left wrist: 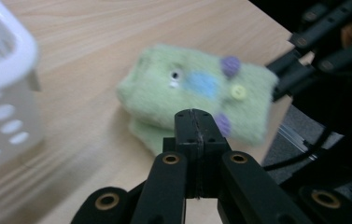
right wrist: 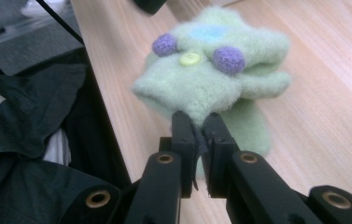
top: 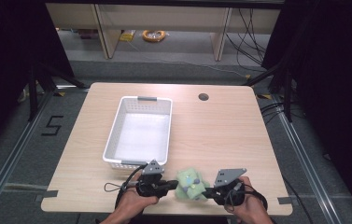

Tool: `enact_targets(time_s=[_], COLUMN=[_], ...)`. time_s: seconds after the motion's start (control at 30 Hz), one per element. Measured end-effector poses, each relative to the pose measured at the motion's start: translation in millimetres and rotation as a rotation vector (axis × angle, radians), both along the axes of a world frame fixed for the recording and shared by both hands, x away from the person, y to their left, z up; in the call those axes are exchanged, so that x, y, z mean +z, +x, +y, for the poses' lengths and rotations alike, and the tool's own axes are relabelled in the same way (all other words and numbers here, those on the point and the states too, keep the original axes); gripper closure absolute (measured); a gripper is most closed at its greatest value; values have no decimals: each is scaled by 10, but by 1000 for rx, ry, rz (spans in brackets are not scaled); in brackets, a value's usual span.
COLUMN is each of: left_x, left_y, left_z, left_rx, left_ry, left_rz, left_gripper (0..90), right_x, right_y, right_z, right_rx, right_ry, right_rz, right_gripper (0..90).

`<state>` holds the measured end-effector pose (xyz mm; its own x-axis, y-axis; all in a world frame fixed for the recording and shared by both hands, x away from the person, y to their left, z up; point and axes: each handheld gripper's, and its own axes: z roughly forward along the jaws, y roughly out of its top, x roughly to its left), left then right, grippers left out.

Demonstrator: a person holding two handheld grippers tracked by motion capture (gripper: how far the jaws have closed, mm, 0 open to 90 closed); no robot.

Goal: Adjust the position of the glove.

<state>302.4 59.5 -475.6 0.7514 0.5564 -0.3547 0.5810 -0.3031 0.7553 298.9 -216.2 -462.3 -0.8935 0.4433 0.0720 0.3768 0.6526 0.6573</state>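
While the person's two hands are coming in from the near edge of the counter [top: 220,130], each is holding a gripper against a small green fuzzy cloth [top: 190,184] that is lying near that edge, between them. The left gripper [top: 170,185] is pointing at the cloth from its left side, and in the left gripper view its jaws are standing pressed together with no gap, their tips right at the near edge of the cloth [left wrist: 197,91] — whether a fold of it is caught between them I cannot tell. The right gripper [top: 209,190] is meeting the cloth from the other side; in the right gripper view its jaws are pinching a corner of the cloth [right wrist: 211,79], a thin strip of the fabric showing in the narrow slit between them. The cloth is lying folded or bunched, with purple pompoms, a yellow button and a pale blue patch showing on its upper face. Part of it seems to be lifting slightly off the wood at the right gripper's end, though that is hard to judge. A white plastic basket [top: 117,135] is sitting on the counter just beyond the left gripper — apart from the cloth.
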Motion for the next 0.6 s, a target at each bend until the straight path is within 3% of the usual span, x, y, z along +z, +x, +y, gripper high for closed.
enact_targets(time_s=[0.07, 0.17, 0.23, 0.27, 0.4, 0.6], left_x=[15, 11, -6, -15, -32, -27], left_y=[4, 43, 92, 123, 254, 349], left_z=[-2, -7, -20, -24, -94, -321], left_rx=[14, 31, 40, 36, 60, 1], left_ry=[2, 2, 31, 37, 53, 101], left_rz=[-14, -21, -32, -17, -25, -44], left_gripper=[874, 839, 784, 741, 555, 504], right_x=[5, -6, -29, -40, -85, -141], right_y=[13, -2, -10, -19, -18, 20], right_z=[-35, -37, -43, -47, -102, -138], right_rx=[76, 89, 113, 117, 132, 137], right_ry=[-8, -15, -13, -14, -11, -12], right_rz=[0, 16, 21, 23, 42, 58], right_gripper=[857, 857, 858, 858, 858, 857])
